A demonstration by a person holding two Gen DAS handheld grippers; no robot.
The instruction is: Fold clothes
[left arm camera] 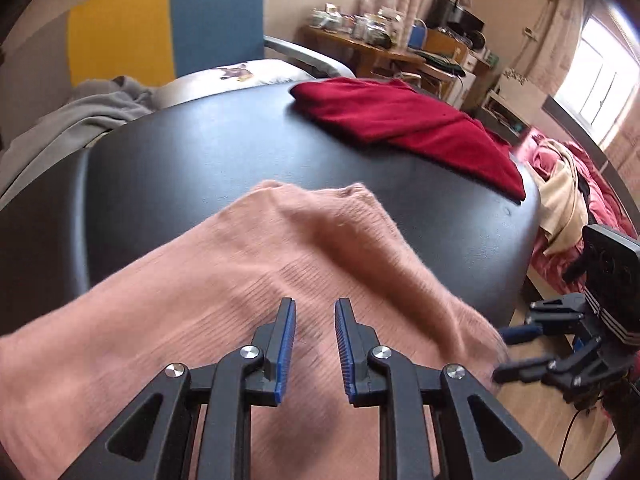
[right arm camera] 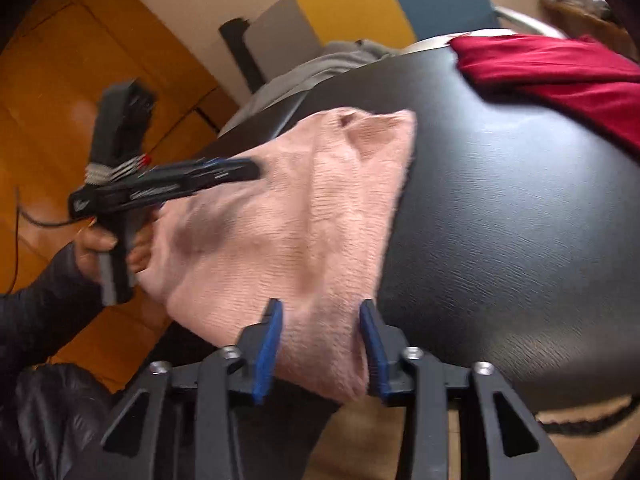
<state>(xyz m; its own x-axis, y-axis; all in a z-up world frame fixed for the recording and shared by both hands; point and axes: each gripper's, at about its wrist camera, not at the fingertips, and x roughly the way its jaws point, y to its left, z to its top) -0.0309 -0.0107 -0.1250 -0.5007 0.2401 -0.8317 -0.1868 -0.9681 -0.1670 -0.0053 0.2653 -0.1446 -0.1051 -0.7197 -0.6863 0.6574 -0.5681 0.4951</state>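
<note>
A pink knitted sweater (left arm camera: 248,288) lies folded on the black table (left arm camera: 208,152), hanging over its near edge; it also shows in the right wrist view (right arm camera: 288,220). My left gripper (left arm camera: 315,308) is open, its blue pads just above the sweater's middle. It shows from the side in the right wrist view (right arm camera: 240,170), over the sweater's left part. My right gripper (right arm camera: 322,310) is open, with the sweater's near corner between its pads. It shows in the left wrist view (left arm camera: 516,352) at the sweater's right edge.
A folded dark red garment (left arm camera: 400,120) lies at the table's far right, also in the right wrist view (right arm camera: 560,68). A grey garment (left arm camera: 80,116) lies on a blue and yellow chair (left arm camera: 168,24) behind the table. A pile of clothes (left arm camera: 568,184) lies right of the table.
</note>
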